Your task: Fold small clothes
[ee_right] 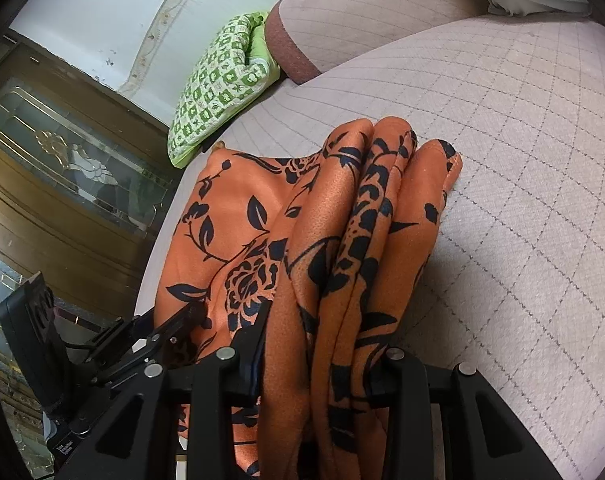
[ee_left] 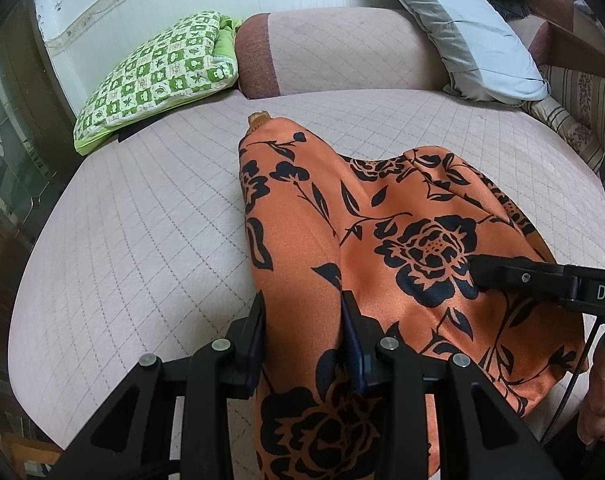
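Both hand-held grippers, left (ee_left: pixel 302 312) and right (ee_right: pixel 322 344), are pinching bunched folds of the orange floral garment (ee_left: pixel 366 220), which is draping onto the quilted sofa seat (ee_left: pixel 142 220).

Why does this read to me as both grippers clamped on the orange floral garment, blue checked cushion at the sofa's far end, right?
One thing is off: the checked cushion is green and white, not blue, as the left wrist view shows. The rest holds: left gripper and right gripper both clamp the orange floral garment.
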{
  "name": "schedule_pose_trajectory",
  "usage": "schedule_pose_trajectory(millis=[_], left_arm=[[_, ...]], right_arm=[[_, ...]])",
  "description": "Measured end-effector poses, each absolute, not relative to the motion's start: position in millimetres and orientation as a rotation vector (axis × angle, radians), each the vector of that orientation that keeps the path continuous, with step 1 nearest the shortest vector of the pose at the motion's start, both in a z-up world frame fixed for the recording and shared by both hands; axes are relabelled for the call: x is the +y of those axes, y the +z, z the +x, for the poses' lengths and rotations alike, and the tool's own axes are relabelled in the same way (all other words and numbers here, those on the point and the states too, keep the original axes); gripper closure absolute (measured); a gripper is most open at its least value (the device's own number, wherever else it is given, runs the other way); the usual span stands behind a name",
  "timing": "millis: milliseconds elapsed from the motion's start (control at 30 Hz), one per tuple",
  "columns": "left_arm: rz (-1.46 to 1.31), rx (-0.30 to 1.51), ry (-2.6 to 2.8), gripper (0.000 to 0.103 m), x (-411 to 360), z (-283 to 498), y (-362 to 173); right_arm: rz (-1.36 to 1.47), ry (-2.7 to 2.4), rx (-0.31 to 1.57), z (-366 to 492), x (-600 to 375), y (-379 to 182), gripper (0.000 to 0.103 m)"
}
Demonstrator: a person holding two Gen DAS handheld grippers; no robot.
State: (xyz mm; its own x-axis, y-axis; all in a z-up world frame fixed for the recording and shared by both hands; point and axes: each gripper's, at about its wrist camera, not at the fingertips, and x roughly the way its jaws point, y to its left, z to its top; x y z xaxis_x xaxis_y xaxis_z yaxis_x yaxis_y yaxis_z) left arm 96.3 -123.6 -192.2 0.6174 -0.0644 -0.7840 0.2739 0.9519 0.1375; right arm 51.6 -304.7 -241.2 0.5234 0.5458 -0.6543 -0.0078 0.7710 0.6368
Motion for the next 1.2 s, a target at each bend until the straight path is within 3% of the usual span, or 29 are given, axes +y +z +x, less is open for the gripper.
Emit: schedule_pose_trajectory(millis=[400,500,533,567,600,1200], left_arm=[[0.280,0.903,-0.154,0.065,-128.4,93.1,-190.6],[0.311,0.872,-0.118,0.052,-130.4,89.0,-183.6],[0.324,0.855,-0.117,0.041,-132.1,86.4,-179.6],[0.341,0.837,-0.106,0.029,-133.8,83.9,-175.4],[0.357,0.818,-0.094,0.026,-134.7,81.3,-171.9],[0.338,0.680,-0.091,0.021,-129.2,40.4,-110.2]], right_arm=[[0.604,0.361,1.001,50.0,-307.8,-243.1,0.066],[0.603,0.329,1.016,52.3,-308.6,-245.2,0.061],[0.599,0.318,1.018,52.4,-308.3,-245.0,0.049],[0.593,0.306,1.019,52.2,-307.5,-244.2,0.045],[0.582,0.297,1.017,51.6,-306.2,-243.1,0.044],[0.332,0.180,0.834,4.7,-303.0,-193.5,0.044]])
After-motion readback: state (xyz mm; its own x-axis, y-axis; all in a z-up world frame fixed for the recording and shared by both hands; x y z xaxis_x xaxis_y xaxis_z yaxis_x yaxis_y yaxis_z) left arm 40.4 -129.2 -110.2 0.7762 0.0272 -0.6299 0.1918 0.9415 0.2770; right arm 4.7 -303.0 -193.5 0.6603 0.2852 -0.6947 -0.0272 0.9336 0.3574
